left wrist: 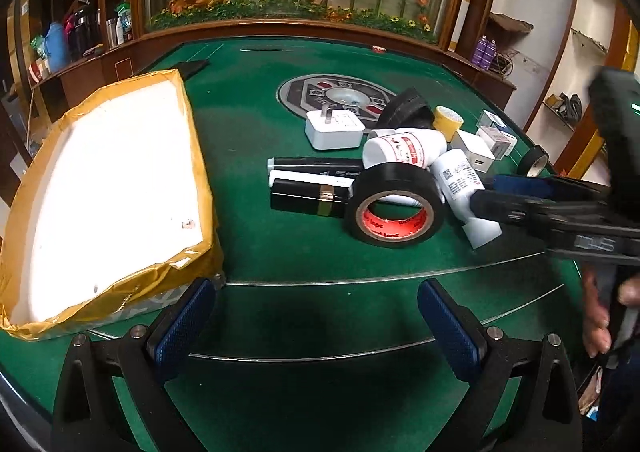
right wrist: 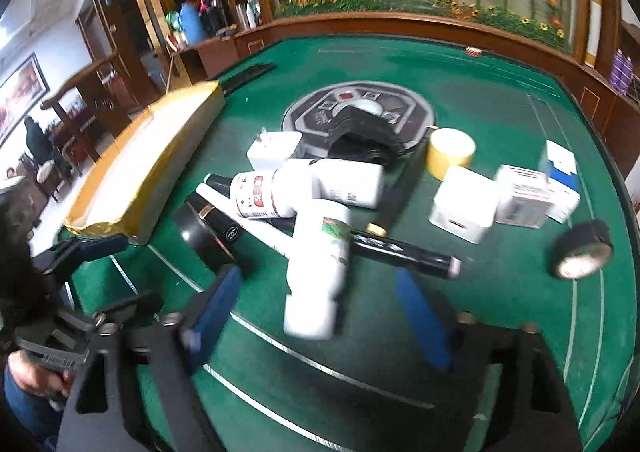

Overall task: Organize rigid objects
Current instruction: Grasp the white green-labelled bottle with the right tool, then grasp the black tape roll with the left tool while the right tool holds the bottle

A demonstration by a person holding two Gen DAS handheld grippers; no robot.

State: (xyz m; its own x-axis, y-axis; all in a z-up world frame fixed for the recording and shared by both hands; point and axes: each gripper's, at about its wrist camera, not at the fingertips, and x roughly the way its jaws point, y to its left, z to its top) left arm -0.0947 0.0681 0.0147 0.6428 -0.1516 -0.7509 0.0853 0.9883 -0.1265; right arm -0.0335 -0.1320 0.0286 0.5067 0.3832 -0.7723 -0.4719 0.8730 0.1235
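1. Your right gripper [right wrist: 320, 312] is spread wide, and the near end of a white bottle [right wrist: 316, 272] lies between its blue pads [right wrist: 420, 320]. The pads stand clear of the bottle on both sides, so nothing is held yet. The picture is blurred there, so I cannot say how near the pads are.

2. That bottle lies tipped over a black marker [right wrist: 404, 250] and against a second white bottle [right wrist: 264, 193] with a red label. It looks like the easiest piece to lift because its base sticks out of the pile toward you.

3. Your left gripper [left wrist: 316, 320] is also wide open and holds nothing. It hovers over bare green felt at the near edge of the table [left wrist: 320, 59], just beside the corner of the tray.

4. The tray [left wrist: 104, 187], white inside and wrapped in yellow tape, sits to the left of the pile, and nothing visible lies in it. I judge it to be where the items should go.

5. The clutter lies between the tray and the table's right side: a black tape roll [left wrist: 394, 207] with a red core, black tubes [left wrist: 312, 193], a white charger [left wrist: 334, 129], a yellow tape roll [right wrist: 450, 151], small boxes [right wrist: 524, 201] and a second black tape roll [right wrist: 582, 250] off alone.

6. Closing on the bottle may drag the marker beneath it, so lift straight up.
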